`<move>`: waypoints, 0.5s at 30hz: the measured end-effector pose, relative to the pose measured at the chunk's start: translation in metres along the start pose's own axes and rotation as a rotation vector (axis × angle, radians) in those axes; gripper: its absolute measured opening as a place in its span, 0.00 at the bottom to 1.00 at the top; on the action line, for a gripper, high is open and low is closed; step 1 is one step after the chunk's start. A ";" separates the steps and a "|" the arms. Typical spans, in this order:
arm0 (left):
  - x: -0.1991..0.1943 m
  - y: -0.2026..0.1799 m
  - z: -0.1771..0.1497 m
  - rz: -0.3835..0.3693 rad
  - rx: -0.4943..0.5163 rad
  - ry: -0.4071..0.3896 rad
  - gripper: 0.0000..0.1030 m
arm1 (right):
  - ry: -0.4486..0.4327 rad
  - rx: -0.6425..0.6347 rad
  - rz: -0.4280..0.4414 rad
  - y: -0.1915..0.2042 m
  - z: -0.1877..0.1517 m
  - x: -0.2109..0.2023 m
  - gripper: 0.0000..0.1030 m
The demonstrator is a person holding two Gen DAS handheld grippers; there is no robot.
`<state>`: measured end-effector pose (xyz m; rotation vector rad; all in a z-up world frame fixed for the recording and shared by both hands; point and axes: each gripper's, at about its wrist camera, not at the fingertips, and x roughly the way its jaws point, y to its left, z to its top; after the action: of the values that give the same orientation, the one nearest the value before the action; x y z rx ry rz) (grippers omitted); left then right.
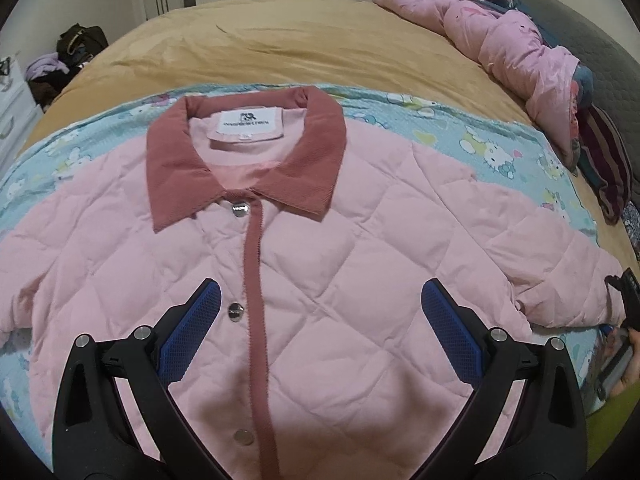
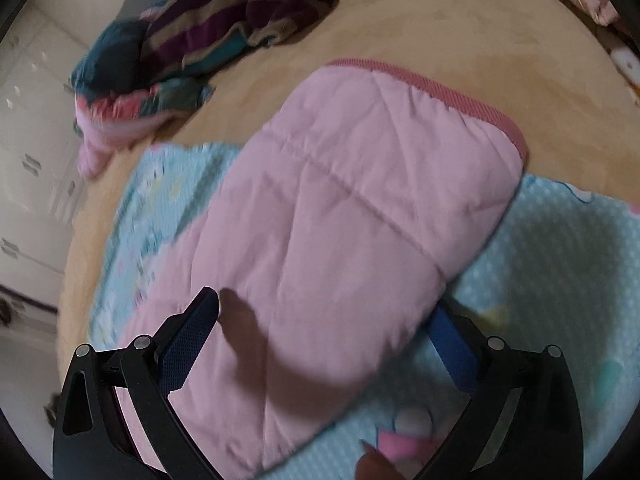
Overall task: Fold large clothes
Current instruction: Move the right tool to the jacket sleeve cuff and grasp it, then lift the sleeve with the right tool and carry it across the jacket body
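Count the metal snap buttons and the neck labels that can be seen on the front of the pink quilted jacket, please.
Snap buttons: 3, on the pink jacket, at
Neck labels: 1
Total: 4

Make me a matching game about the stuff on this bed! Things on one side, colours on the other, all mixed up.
Things:
1. jacket collar
2. bed cover
3. cartoon-cat blanket
4. tool pads

Colours:
A. light blue
B. dark blue
C. dusty rose
D. tan

Pairs: 1-C, 2-D, 3-A, 4-B
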<state>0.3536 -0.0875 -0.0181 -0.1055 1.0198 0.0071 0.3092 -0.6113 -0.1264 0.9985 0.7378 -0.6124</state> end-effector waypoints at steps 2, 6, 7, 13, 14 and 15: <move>0.000 -0.001 -0.001 -0.013 0.002 0.000 0.91 | -0.027 0.023 0.049 -0.002 0.004 0.000 0.92; -0.008 0.000 0.001 -0.029 0.007 -0.011 0.91 | -0.012 0.029 0.182 0.001 0.011 -0.003 0.35; -0.011 0.000 0.002 -0.027 0.013 -0.014 0.91 | -0.024 0.014 0.193 0.005 0.012 -0.007 0.29; -0.032 0.004 0.014 -0.027 0.031 -0.035 0.91 | -0.098 -0.126 0.315 0.048 0.013 -0.052 0.19; -0.037 0.006 0.017 -0.029 0.030 -0.037 0.91 | -0.108 -0.154 0.326 0.057 0.012 -0.061 0.19; -0.043 0.008 0.020 -0.028 0.031 -0.039 0.91 | -0.118 -0.183 0.337 0.065 0.011 -0.071 0.19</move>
<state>0.3481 -0.0761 0.0279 -0.0907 0.9789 -0.0323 0.3175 -0.5856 -0.0335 0.8838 0.4964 -0.3019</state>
